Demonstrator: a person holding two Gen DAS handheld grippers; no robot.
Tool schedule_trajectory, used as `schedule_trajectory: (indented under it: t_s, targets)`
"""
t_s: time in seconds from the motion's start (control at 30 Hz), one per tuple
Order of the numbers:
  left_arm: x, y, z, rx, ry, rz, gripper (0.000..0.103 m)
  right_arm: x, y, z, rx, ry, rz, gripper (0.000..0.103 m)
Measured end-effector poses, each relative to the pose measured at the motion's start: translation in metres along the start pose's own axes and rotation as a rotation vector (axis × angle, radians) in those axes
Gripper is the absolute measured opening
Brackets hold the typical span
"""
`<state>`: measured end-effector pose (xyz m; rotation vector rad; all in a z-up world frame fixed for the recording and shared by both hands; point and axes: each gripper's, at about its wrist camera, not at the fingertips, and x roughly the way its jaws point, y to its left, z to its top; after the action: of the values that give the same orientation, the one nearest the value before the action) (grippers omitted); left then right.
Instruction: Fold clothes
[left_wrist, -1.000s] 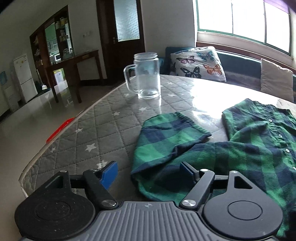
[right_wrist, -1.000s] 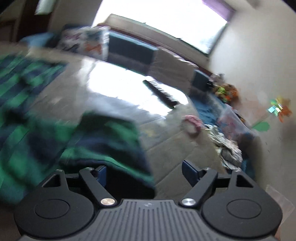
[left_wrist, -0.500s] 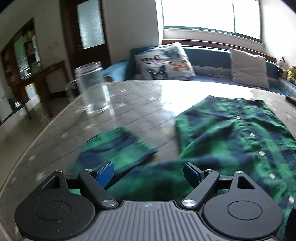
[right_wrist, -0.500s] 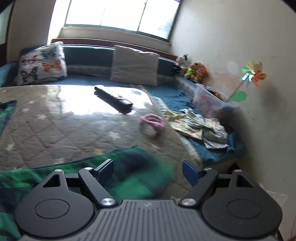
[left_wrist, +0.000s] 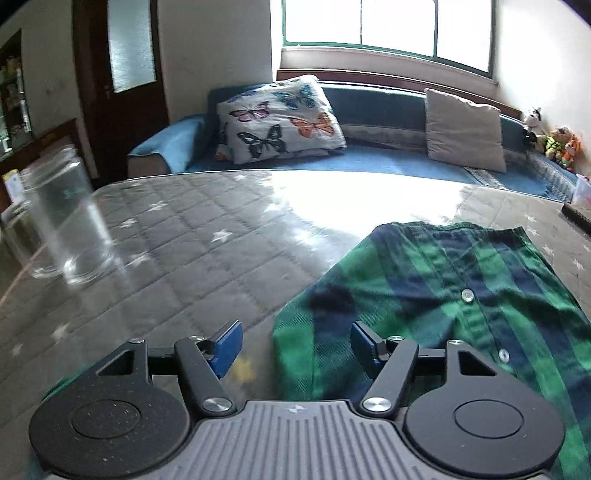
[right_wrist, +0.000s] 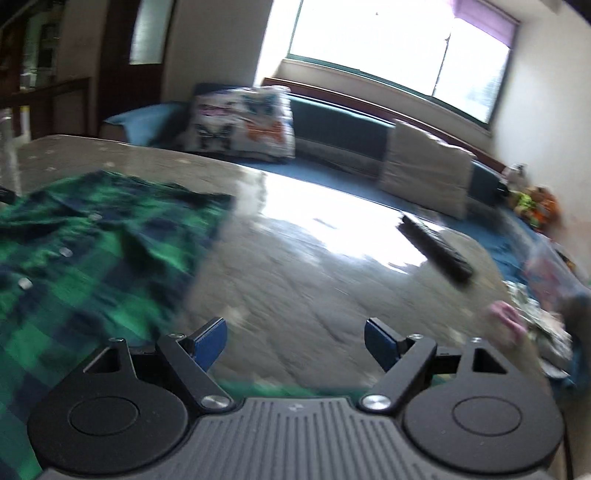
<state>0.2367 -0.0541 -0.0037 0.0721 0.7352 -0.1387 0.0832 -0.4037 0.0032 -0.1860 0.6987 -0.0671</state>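
Note:
A green and navy plaid button shirt lies spread on the grey quilted table top. In the left wrist view its left edge lies between my open left gripper's blue pads, which hold nothing. In the right wrist view the shirt fills the left side, with a strip of green cloth under the gripper body. My right gripper is open and empty over bare table to the right of the shirt.
A clear glass mug stands at the table's left. A black remote lies at the far right and a pink object near the right edge. A sofa with a butterfly pillow runs behind the table.
Both grippers swung towards the shirt's middle. The left view turned right, off the sleeve and onto the shirt's body edge. The right view turned left, bringing the shirt's buttoned front into view.

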Motion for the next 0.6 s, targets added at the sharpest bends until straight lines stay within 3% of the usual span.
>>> schedule_trajectory:
  t_s: [0.17,0.3,0.37,0.4,0.43,0.6]
  targets:
    - [0.025,-0.002,0.007,0.009,0.012,-0.038,0.067,0.019,0.026,0.025,-0.015,-0.009,0.091,0.083]
    - [0.033,-0.003,0.008,0.020,0.015,-0.081,0.043,0.032,0.045,0.037,-0.048,-0.018,0.129,0.083]
    - [0.034,-0.004,0.007,0.029,0.010,-0.097,0.029,0.038,0.054,0.044,-0.063,-0.023,0.149,0.083]
    - [0.033,-0.004,0.007,0.033,0.003,-0.098,0.016,0.039,0.056,0.046,-0.066,-0.024,0.154,0.083]
    - [0.032,-0.005,0.006,0.037,-0.005,-0.098,0.012,0.041,0.060,0.047,-0.071,-0.025,0.161,0.083]
    - [0.000,-0.030,-0.003,0.160,-0.137,-0.062,0.009,0.047,0.076,0.049,-0.099,-0.023,0.183,0.083]
